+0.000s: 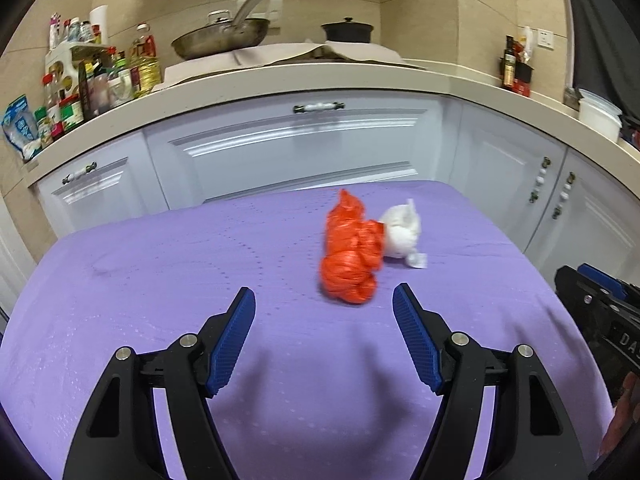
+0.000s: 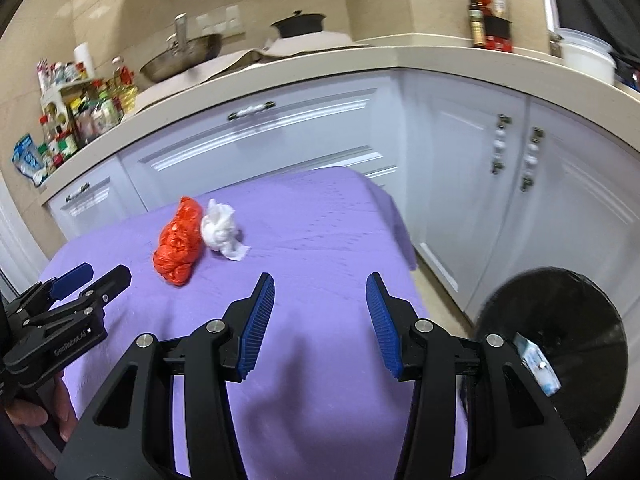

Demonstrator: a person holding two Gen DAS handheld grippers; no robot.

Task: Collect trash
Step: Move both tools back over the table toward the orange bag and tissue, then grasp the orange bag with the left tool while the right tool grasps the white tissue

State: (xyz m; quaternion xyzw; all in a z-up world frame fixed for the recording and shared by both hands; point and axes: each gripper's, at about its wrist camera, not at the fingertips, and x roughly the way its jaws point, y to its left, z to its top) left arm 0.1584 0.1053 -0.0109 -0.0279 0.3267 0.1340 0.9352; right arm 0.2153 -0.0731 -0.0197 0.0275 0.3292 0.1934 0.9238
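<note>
A crumpled orange plastic bag [image 1: 350, 258] lies on the purple-covered table [image 1: 160, 264], touching a crumpled white tissue [image 1: 402, 234] on its right. Both also show in the right wrist view, the bag [image 2: 178, 242] left of the tissue [image 2: 220, 228]. My left gripper [image 1: 324, 304] is open and empty, just short of the bag. My right gripper [image 2: 320, 286] is open and empty over the table's right part, well short of the trash. A black bin [image 2: 560, 344] stands on the floor at the right with a small blue-white packet [image 2: 536, 364] in it.
White cabinets [image 1: 304, 148] and a beige counter [image 1: 304, 76] stand behind the table, with a pan [image 1: 220, 40], a black pot [image 1: 347, 31] and several bottles [image 1: 84, 80]. The left gripper's body shows in the right wrist view [image 2: 60, 316]; the right gripper's in the left [image 1: 600, 312].
</note>
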